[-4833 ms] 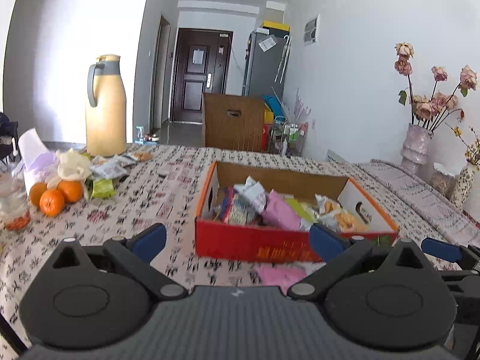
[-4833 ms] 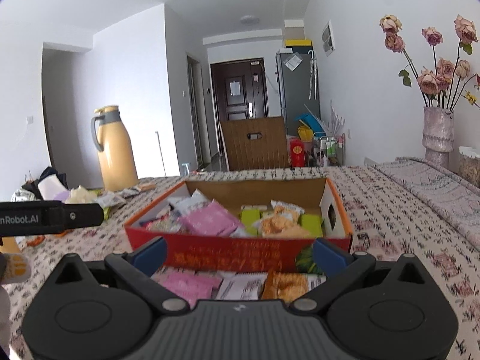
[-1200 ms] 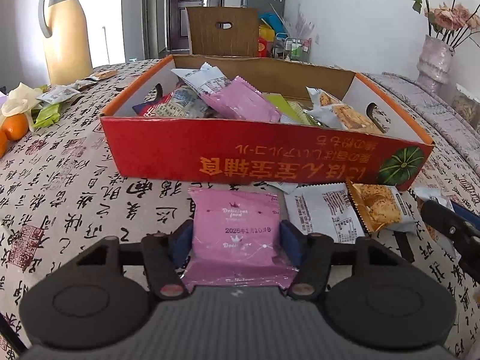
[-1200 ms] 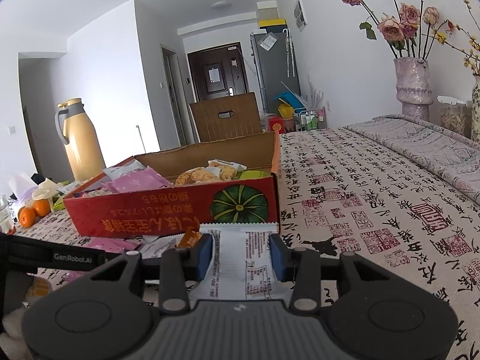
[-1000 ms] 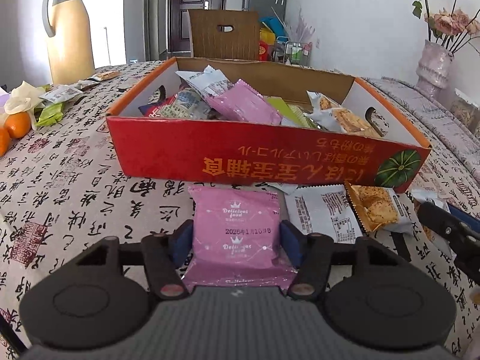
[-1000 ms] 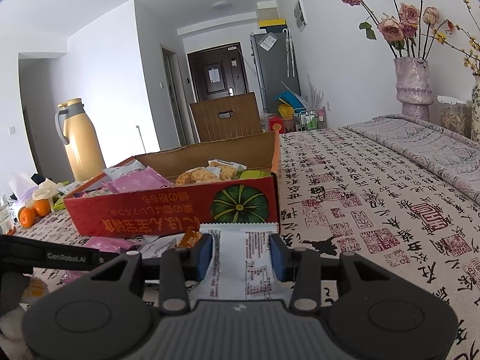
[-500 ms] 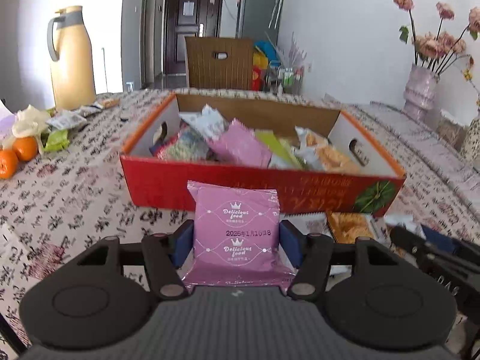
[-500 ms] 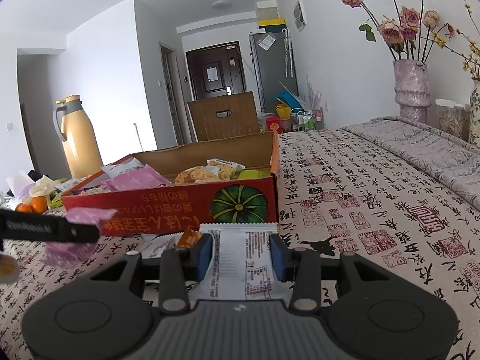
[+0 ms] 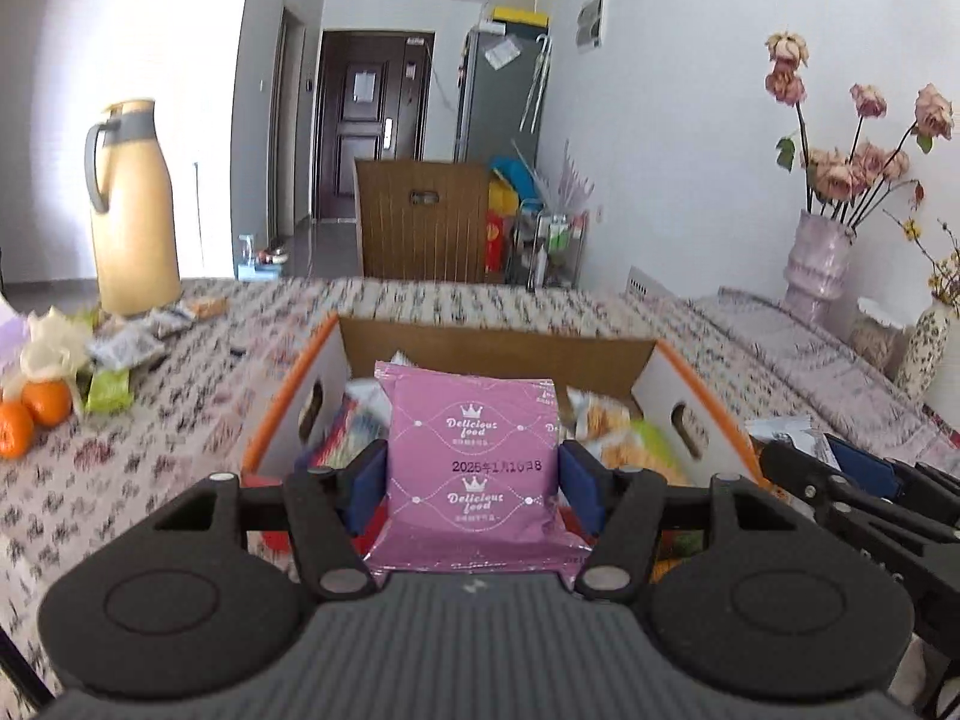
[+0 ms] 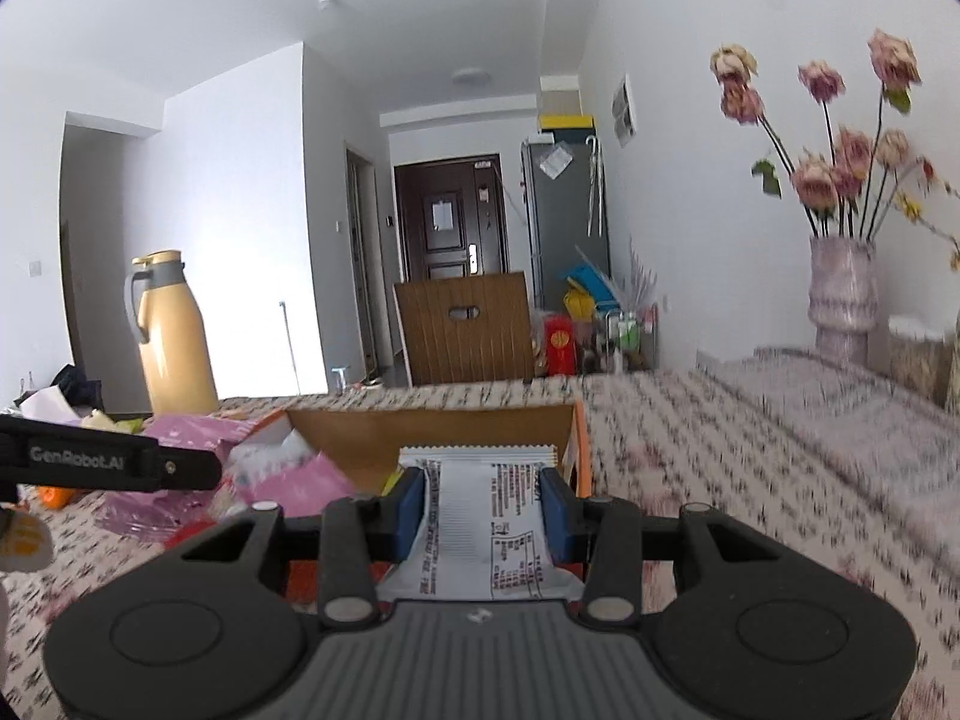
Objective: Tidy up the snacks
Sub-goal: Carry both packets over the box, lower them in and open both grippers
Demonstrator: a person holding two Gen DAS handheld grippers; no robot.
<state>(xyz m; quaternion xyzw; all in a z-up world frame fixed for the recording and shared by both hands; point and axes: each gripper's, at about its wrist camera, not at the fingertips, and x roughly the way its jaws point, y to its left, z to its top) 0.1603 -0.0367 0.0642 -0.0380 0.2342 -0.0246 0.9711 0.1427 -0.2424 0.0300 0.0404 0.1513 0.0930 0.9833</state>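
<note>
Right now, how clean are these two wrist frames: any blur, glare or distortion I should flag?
Left wrist view: the pink packet in the left gripper is sharp, print readable; tablecloth and box smeared; window glare washes out the wall by the flask. Right wrist view: white packet fairly sharp, tablecloth and flowers streaked. Both show fisheye bending and dark corners.

A pink snack packet [image 9: 474, 462] printed "Delicious food" stands upright, pinched at both sides, above the near edge of the open orange-rimmed cardboard box [image 9: 696, 414] of mixed snacks. To its right, a white printed packet [image 10: 483, 516] is likewise clamped.
</note>
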